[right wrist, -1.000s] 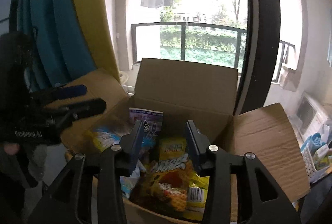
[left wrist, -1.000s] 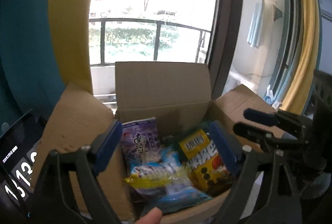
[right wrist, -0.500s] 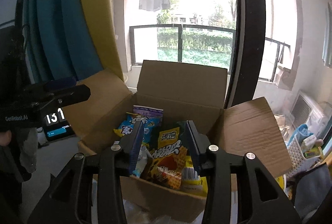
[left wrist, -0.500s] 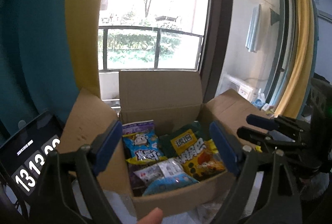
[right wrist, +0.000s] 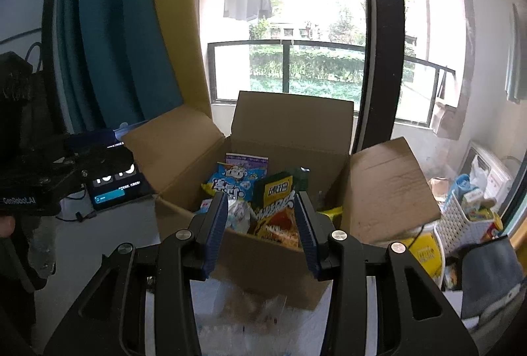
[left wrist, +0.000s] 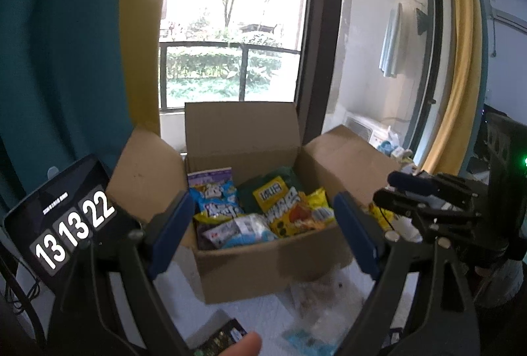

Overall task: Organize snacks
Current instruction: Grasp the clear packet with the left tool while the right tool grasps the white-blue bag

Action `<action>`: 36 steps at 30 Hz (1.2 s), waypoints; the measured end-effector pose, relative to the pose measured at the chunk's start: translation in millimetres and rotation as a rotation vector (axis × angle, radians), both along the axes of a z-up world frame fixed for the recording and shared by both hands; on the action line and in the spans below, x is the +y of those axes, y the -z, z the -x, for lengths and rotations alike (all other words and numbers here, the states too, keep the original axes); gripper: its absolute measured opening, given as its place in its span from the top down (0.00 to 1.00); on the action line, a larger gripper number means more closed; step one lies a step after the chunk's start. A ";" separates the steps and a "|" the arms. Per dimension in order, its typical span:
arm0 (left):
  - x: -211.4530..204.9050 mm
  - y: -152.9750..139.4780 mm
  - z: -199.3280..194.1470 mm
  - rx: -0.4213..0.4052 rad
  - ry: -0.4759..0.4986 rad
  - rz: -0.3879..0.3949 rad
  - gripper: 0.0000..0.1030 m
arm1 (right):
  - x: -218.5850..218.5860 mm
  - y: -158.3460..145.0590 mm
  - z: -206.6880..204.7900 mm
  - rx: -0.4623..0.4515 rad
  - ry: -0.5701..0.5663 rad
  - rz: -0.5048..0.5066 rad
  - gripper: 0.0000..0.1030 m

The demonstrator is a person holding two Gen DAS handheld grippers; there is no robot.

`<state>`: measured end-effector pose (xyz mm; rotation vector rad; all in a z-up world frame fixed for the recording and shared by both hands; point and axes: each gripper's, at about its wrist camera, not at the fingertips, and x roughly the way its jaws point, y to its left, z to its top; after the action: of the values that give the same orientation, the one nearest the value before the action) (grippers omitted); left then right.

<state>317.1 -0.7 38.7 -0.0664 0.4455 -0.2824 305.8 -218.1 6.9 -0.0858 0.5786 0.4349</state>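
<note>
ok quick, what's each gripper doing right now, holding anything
Left gripper: open wide, nothing held.
Right gripper: partly open, nothing between its jaws.

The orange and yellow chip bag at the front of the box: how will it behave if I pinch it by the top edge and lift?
The orange and yellow chip bag looks puffy, so probably light for its size. Its glossy, creased film will likely crumple and may slip between the pads. It leans among other packets in the cardboard box, so lifting could drag the blue bag beside it.
</note>
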 end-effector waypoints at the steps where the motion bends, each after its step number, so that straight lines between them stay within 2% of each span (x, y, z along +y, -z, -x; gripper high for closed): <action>1: -0.3 0.8 4.2 0.001 0.003 0.000 0.15 | -1.7 0.2 4.6 0.000 0.003 0.000 0.57; 14: -18.3 28.3 38.0 0.064 0.049 -0.015 0.15 | -28.8 24.6 45.9 0.060 0.050 -0.015 0.56; 20: -36.4 53.1 40.9 0.125 0.073 -0.083 0.15 | -47.9 39.6 60.1 0.090 0.088 -0.032 0.55; 22: -44.3 63.0 42.5 0.144 0.087 -0.112 0.15 | -54.4 45.7 63.5 0.104 0.097 -0.045 0.49; 27: -59.9 88.4 42.0 0.200 0.115 -0.150 0.15 | -67.0 64.9 68.5 0.144 0.112 -0.069 0.48; 36: -89.6 133.8 32.3 0.308 0.157 -0.241 0.15 | -79.8 116.6 67.4 0.260 0.108 -0.110 0.47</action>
<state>284.8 -90.2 -95.2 0.1632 0.7899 -0.3724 238.4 -297.9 -109.7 0.1083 0.8092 0.3738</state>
